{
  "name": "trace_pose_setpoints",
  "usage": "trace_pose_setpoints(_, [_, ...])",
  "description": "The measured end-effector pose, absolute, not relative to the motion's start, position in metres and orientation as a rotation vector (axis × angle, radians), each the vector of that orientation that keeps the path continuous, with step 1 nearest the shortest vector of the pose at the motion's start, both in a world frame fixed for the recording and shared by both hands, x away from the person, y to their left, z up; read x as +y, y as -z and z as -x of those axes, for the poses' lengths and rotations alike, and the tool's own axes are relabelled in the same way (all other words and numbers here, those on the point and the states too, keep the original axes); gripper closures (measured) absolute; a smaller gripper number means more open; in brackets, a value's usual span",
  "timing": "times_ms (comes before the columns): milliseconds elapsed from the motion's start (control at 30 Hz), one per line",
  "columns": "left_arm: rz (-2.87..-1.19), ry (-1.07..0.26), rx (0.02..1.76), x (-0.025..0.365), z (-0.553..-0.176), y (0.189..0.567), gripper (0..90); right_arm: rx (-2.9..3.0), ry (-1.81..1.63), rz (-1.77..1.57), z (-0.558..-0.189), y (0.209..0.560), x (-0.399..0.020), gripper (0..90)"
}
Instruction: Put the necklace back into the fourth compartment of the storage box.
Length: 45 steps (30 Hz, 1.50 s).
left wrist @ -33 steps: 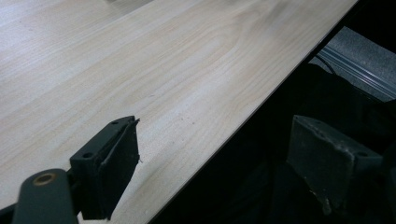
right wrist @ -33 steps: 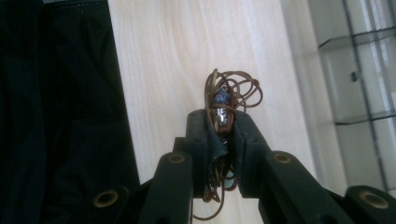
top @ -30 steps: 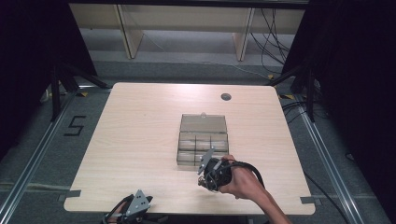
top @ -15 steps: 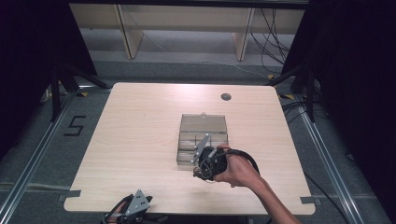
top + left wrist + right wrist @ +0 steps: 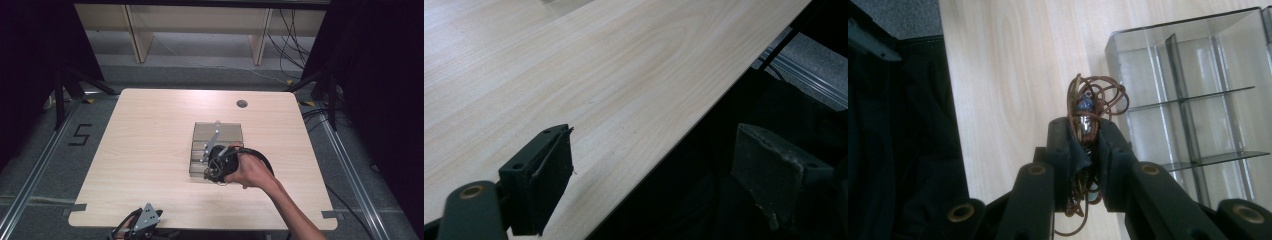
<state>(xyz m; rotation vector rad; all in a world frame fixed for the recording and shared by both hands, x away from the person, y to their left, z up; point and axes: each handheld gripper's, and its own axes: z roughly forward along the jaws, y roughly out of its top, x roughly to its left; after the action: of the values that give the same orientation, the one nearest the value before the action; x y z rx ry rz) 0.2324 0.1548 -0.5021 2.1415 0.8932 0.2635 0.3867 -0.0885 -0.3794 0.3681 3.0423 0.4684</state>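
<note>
- The landmark is the box, a clear plastic organiser with small compartments that sits on the table, a little toward the person's side of its middle.
- The right gripper is clamped on a cord, a tangled bundle of thin brown cord with a small blue and silvery piece in it.
- In the right gripper view the bundle sticks out above the jaw tips and hangs in loops below them, over bare table just beside the box's outer wall, not inside any compartment.
- In the high view the right hand holds that gripper at the box's near edge, with its black cable looping beside the hand.
- A grey bar slants over the box in the high view; what it belongs to cannot be told.
- The box compartments seen in the right gripper view look empty.
- The left gripper lies at the table's near edge, well apart from the box and to its left, with its grey plate on top.
- In the left gripper view its jaws are spread wide with nothing between them, one over the tabletop and one past the table edge.
</note>
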Motion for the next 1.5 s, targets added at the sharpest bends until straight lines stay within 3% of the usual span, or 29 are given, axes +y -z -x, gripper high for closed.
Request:
trace_pose_setpoints(367, [-2.133,-0.26,0.898,0.155,-0.233,0.502,15.9,3.045,-0.422,-0.424,-0.407,0.377,-0.075,78.8])
trace_pose_setpoints(767, [-2.149,-0.277,0.871,0.157,-0.234,0.501,15.9,3.071,-0.386,-0.455,-0.439,0.395,-0.05,78.8])
trace_pose_setpoints(1500, [-2.126,-0.265,0.901,0.156,-0.232,0.501,15.9,3.108,-0.392,-0.574,-0.463,0.427,-0.033,78.8])
